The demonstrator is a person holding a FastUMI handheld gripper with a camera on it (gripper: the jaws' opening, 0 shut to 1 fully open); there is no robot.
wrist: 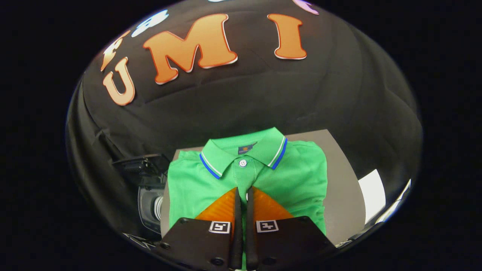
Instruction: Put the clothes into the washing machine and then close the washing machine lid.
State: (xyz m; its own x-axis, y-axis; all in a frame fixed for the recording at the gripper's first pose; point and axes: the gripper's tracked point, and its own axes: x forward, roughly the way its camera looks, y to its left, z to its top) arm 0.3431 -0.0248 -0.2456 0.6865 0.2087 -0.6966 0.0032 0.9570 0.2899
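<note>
Clothes here are one folded green polo shirt lying flat on the grey surface. Jaws are sitting nearly together over its placket, gripping nothing. Soft and light, it is likely bunching; pinching several layers seems wisest.

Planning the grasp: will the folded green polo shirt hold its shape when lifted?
Probably not: the green folded polo shirt looks like soft knit, so it would likely droop and unfold. It seems light. The gripper, fingers nearly closed above the shirt, should pinch several layers.
</note>
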